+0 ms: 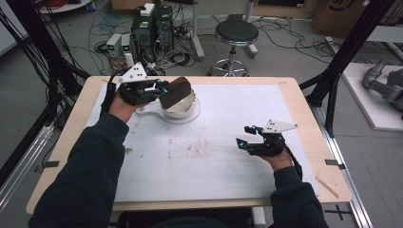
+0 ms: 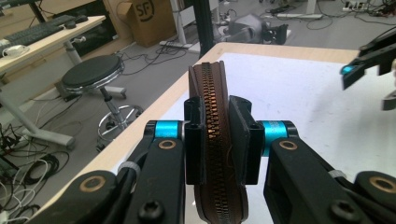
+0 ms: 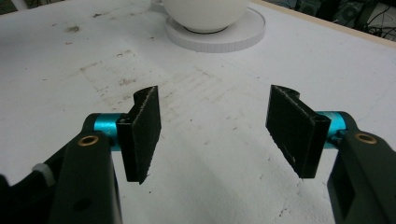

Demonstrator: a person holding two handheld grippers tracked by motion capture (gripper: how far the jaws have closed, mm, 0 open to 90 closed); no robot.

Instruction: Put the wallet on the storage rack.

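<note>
**Brown zip pouch pinched over the white bowl**

The brown pouch (image 1: 175, 92) with a brass zip sits at the far left of the bench, held above a white bowl (image 1: 180, 108) that stands on a round white plate (image 1: 190, 116). In the left gripper view the pouch (image 2: 215, 121) stands on edge, its zip running up between the two black pads, which press on it from both sides. The left tool (image 1: 159, 88) pinches the pouch, its hand coming in from the left.

The right tool (image 1: 248, 135) hovers near the right side of the bench, well apart from the bowl, its jaws spread with nothing between them. In the right gripper view the bowl (image 3: 205, 14) and plate (image 3: 243, 32) lie far ahead.

The bench (image 1: 214, 156) carries a white sheet marked with brownish smudges at its middle. On the floor beyond the bench stands a black round stool (image 1: 236, 35).
</note>
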